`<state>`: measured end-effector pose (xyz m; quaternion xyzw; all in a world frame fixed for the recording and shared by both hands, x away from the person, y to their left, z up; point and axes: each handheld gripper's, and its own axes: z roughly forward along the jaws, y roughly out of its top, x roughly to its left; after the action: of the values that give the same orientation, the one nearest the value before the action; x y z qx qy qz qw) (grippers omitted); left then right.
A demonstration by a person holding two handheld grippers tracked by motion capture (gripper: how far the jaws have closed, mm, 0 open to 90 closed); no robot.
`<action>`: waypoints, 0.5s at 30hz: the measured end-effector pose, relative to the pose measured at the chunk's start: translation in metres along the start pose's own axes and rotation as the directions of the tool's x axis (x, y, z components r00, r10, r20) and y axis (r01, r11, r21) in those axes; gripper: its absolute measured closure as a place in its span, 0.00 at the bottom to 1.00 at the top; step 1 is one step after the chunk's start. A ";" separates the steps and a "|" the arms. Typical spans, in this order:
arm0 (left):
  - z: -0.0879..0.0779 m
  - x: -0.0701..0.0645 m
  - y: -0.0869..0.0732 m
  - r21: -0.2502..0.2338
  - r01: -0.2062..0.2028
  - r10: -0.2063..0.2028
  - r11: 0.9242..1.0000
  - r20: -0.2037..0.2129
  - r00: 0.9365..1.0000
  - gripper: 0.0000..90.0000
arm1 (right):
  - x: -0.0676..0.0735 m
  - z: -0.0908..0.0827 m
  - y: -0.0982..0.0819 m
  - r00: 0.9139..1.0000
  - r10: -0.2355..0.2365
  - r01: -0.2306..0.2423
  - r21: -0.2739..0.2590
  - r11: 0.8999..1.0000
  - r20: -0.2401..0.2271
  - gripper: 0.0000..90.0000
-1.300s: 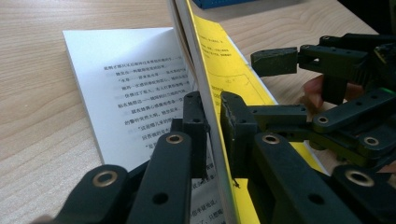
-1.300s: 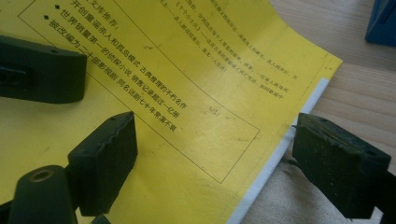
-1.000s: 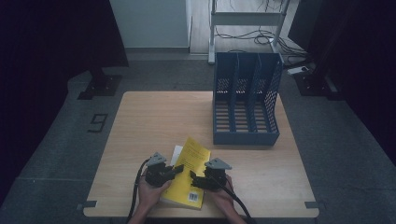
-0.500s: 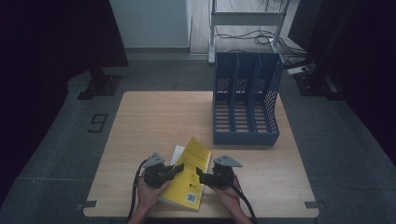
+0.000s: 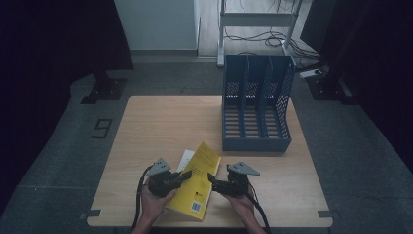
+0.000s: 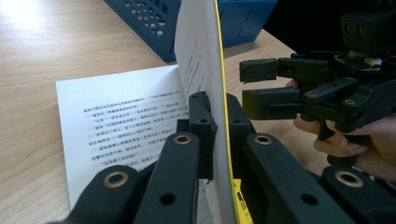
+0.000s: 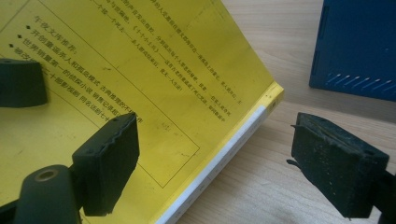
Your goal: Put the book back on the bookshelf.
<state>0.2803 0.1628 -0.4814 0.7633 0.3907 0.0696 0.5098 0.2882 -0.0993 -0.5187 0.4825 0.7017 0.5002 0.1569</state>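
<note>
Yellow book (image 5: 197, 178), cover lifted — pages showing

Yellow book (image 5: 197, 178), open, cover lifted, table's near edge

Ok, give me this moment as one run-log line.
left gripper: shut on yellow book cover, lifted off white page | right gripper: open beside book | file rack: behind, apart

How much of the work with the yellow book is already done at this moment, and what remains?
Done: the left gripper is clamped on the yellow book, lifting its cover off a page. In hand: the right gripper is open beside the book's edge. Left: the book lies on the table, apart from the blue file rack.
</note>
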 end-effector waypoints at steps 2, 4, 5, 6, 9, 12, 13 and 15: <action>0.000 -0.001 0.001 -0.001 -0.002 0.002 1.000 0.004 1.000 0.96 | 0.000 -0.001 0.000 1.000 0.000 0.000 0.000 1.000 -0.002 0.16; -0.001 -0.001 0.001 -0.003 -0.002 0.002 1.000 0.008 1.000 0.96 | -0.001 -0.002 0.001 1.000 0.002 -0.002 -0.002 1.000 -0.011 0.16; -0.003 -0.002 0.002 -0.006 -0.003 0.003 1.000 0.011 1.000 0.96 | -0.001 -0.002 0.002 1.000 0.005 -0.005 -0.002 1.000 -0.018 0.16; -0.003 -0.002 0.002 -0.006 -0.003 0.003 1.000 0.011 1.000 0.96 | -0.001 -0.002 0.002 1.000 0.005 -0.005 -0.002 1.000 -0.018 0.16; -0.008 -0.003 0.004 -0.026 -0.006 0.006 1.000 0.010 1.000 0.96 | -0.001 -0.003 0.002 0.999 -0.003 0.003 -0.013 1.000 -0.037 0.16; -0.010 -0.003 0.005 -0.041 -0.003 0.003 0.999 0.008 1.000 0.96 | 0.000 -0.003 0.002 0.999 -0.007 0.006 -0.016 1.000 -0.046 0.16; -0.012 -0.002 0.006 -0.052 0.001 -0.001 0.999 0.007 1.000 0.96 | 0.001 -0.003 0.002 0.999 -0.009 0.008 -0.017 1.000 -0.051 0.15; -0.013 -0.002 0.006 -0.056 0.001 0.000 0.998 0.006 1.000 0.96 | 0.000 -0.004 0.002 0.999 -0.010 0.009 -0.016 1.000 -0.053 0.15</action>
<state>0.2752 0.1700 -0.4695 0.7488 0.3872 0.0780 0.5322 0.2864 -0.1009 -0.5154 0.4645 0.7040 0.5175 0.1445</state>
